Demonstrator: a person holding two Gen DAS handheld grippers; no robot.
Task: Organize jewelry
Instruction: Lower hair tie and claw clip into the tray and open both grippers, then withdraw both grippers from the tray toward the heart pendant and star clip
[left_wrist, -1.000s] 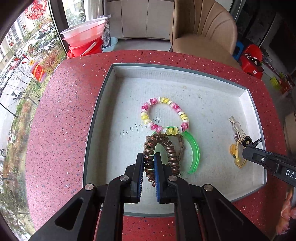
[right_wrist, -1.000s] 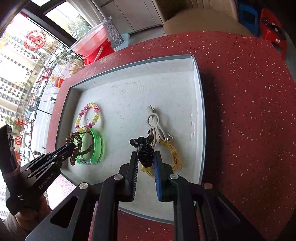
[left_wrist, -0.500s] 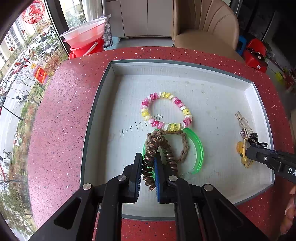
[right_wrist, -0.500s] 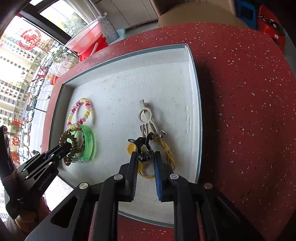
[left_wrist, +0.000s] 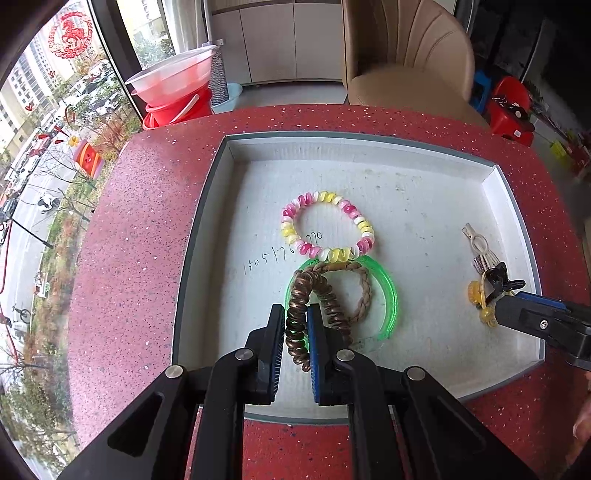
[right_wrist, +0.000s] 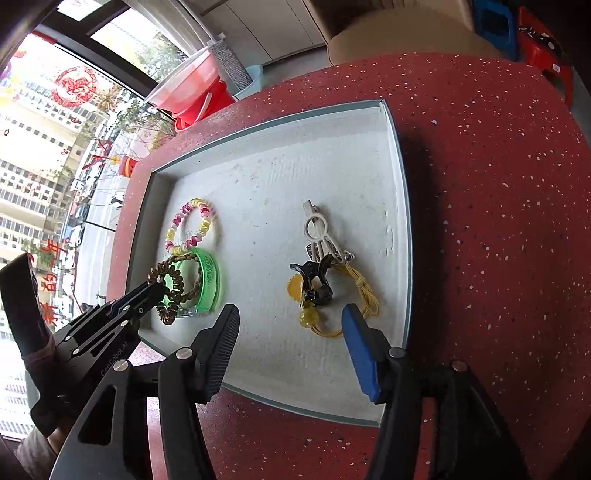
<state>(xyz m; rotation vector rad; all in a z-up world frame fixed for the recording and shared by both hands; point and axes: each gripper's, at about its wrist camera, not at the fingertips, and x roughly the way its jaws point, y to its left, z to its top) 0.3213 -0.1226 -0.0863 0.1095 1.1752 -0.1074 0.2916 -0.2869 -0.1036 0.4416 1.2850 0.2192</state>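
A shallow white tray (left_wrist: 369, 173) sits on the red speckled table (left_wrist: 140, 236). My left gripper (left_wrist: 296, 325) is shut on a brown spiral hair tie (left_wrist: 295, 317), which lies over a green bangle (left_wrist: 389, 295) and a braided brown band (left_wrist: 364, 291). A pink, yellow and white bead bracelet (left_wrist: 327, 225) lies just beyond. My right gripper (right_wrist: 290, 325) is open above the tray's near right part. A black claw clip (right_wrist: 314, 280) lies free ahead of it, on a yellow cord piece (right_wrist: 362, 288) beside a white clip (right_wrist: 317, 229).
The tray rim (right_wrist: 402, 206) rises along the right. A beige chair (left_wrist: 402, 62) stands behind the table. Red and clear buckets (left_wrist: 173, 92) stand at the back left by the window. Handwritten numbers (left_wrist: 280, 251) mark the tray floor.
My right gripper has opened and let go of the black claw clip, which now lies on the yellow cord piece. My left gripper stays shut on the brown spiral hair tie.
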